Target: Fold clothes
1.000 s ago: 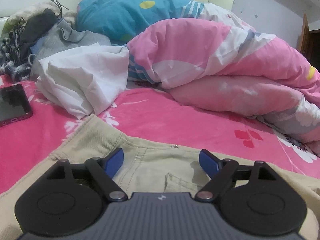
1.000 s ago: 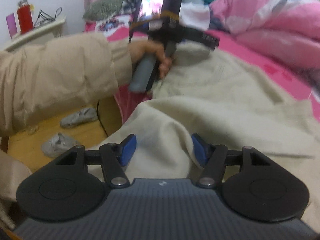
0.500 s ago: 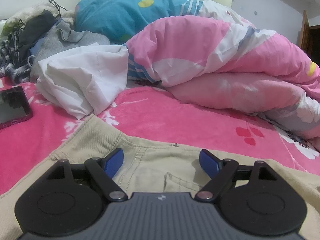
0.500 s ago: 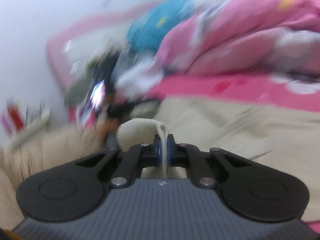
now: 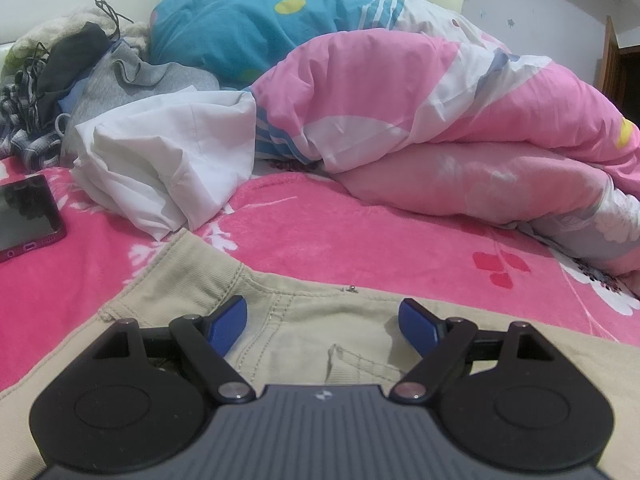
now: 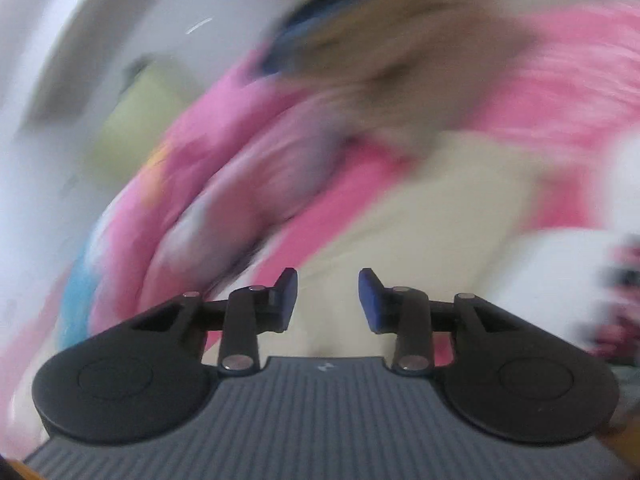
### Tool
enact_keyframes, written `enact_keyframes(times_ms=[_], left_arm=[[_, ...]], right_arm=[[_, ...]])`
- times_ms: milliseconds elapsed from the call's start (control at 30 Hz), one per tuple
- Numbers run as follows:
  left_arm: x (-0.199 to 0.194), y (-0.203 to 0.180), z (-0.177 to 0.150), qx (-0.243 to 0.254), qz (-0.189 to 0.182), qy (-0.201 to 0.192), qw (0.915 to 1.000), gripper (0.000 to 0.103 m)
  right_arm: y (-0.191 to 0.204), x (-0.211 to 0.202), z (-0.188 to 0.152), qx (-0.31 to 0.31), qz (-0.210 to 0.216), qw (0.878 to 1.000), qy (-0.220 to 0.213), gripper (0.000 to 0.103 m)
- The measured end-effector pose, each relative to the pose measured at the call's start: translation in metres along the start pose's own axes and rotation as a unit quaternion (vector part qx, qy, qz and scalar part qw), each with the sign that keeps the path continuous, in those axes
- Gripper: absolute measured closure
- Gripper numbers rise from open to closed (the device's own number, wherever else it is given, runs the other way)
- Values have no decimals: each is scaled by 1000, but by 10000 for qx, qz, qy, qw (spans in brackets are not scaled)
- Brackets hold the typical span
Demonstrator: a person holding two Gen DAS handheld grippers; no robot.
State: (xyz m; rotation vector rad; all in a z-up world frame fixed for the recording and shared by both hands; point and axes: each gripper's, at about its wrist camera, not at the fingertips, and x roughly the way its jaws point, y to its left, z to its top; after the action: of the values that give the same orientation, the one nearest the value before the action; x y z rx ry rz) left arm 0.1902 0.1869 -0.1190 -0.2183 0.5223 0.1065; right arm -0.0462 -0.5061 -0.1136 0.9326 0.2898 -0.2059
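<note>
Beige trousers [image 5: 320, 332] lie flat on the pink bed sheet [image 5: 360, 236], waistband toward the far side. My left gripper [image 5: 322, 320] hovers low over the waistband, its blue pads wide apart with only flat fabric beneath them. The right wrist view is heavily blurred and rolled: my right gripper [image 6: 327, 296] has its jaws opening, with nothing pinched between the pads, over a beige stretch of the trousers [image 6: 420, 216].
A white garment [image 5: 168, 160] and a pile of grey and dark clothes [image 5: 80, 80] sit at the back left. A pink duvet [image 5: 440, 120] and blue pillow [image 5: 256, 24] fill the back. A phone [image 5: 24, 212] lies on the sheet at left.
My right gripper pinched a fold of the beige fabric, swept fast across the bed while rolling, and has now let the fabric go. The left gripper stayed still and open.
</note>
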Motion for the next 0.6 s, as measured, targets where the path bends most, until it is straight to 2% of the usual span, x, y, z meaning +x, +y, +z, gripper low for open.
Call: enact_keyframes(times_ms=[67, 100, 167, 200, 267, 333, 367, 433, 500, 600], left_arm=[[0, 0, 0, 8, -1, 3, 10000, 18], [1, 0, 0, 12, -1, 5, 10000, 18], [1, 0, 0, 15, 0, 5, 10000, 18], [1, 0, 0, 15, -1, 4, 10000, 18], [1, 0, 0, 13, -2, 2, 10000, 18], [1, 0, 0, 12, -2, 0, 10000, 18], [1, 0, 0, 14, -2, 1, 10000, 18], [1, 0, -1, 19, -2, 5, 10000, 18], [1, 0, -1, 30, 0, 11, 10000, 18], [1, -1, -1, 40, -7, 18, 10000, 17]], right_arm=[[-16, -17, 6, 401, -8, 9982, -445, 69], [-11, -21, 7, 290, 17, 9980, -564, 69], [21, -14, 7, -399, -29, 9981, -469, 68], [44, -3, 5, -893, 56, 9956, -275, 67], [97, 24, -8, -1906, 363, 9808, 198, 62], [152, 61, -36, -2952, 839, 9482, 824, 59], [176, 80, -51, -3419, 1038, 9274, 1107, 59], [219, 119, -92, -4274, 1345, 8796, 1595, 59], [260, 157, -131, -5045, 1626, 8228, 2052, 59], [296, 205, -175, -5715, 1873, 7574, 2544, 61]])
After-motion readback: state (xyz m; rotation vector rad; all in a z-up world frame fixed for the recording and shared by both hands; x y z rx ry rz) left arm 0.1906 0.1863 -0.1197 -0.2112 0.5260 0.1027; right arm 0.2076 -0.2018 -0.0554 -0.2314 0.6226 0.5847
